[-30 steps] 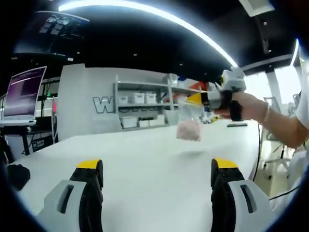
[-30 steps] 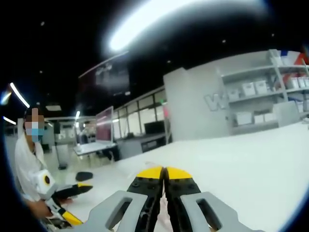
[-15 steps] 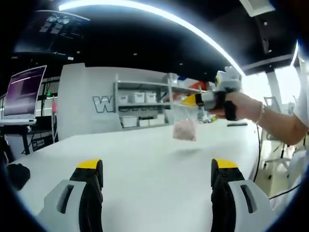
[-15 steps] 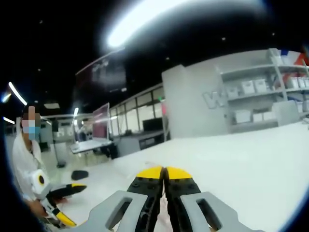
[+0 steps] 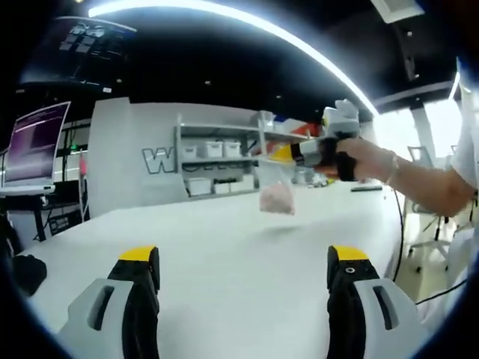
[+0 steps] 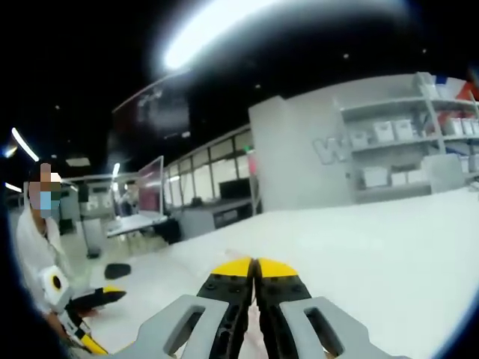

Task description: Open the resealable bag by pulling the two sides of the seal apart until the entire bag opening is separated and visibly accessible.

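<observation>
While the right gripper (image 5: 281, 153) pinched the top edge of the resealable bag (image 5: 275, 196), hanging lengthwise above the white table (image 5: 224, 247), the left gripper (image 5: 243, 265), jaws wide apart, waited well short.

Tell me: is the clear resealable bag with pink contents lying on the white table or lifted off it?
Lifted: the clear bag with pink contents hangs from the right tool, above the white table.

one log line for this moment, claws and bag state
right claw: shut on resealable bag, held above white table | left claw: open, empty, low over table | bag: seal not yet pulled apart
</observation>
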`<act>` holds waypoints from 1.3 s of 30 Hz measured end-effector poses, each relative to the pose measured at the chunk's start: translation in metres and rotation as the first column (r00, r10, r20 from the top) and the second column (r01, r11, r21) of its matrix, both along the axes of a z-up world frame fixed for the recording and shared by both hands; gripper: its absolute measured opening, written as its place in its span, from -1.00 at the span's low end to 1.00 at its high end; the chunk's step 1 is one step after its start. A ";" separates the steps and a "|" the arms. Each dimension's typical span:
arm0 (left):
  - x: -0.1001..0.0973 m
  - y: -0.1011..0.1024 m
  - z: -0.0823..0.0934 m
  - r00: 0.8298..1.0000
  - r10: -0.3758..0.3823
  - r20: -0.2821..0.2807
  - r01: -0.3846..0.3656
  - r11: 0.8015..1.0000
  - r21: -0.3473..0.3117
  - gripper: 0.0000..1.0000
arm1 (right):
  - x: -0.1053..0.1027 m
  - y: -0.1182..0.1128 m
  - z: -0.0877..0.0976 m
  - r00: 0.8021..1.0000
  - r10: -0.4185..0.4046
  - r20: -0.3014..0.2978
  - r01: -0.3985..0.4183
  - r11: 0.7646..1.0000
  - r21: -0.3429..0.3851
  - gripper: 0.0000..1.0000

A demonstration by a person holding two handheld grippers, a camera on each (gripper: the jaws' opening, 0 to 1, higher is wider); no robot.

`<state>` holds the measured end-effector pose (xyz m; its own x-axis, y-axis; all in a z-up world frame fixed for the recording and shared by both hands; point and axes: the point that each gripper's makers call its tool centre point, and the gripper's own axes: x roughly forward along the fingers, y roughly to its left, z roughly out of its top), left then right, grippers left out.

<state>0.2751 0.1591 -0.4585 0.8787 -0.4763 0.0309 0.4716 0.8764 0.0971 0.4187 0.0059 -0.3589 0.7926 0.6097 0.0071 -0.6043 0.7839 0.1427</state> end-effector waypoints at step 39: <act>-0.001 0.001 0.001 1.000 0.008 0.021 -0.008 1.000 -0.004 0.80 | 0.075 0.002 -0.007 0.995 -0.066 -0.080 0.067 0.998 0.011 -1.00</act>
<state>0.2743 0.1597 -0.4576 0.8816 -0.4691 0.0513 0.4626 0.8806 0.1032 0.4940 0.0080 -0.3662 0.8296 0.5561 -0.0495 -0.5375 0.8195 0.1989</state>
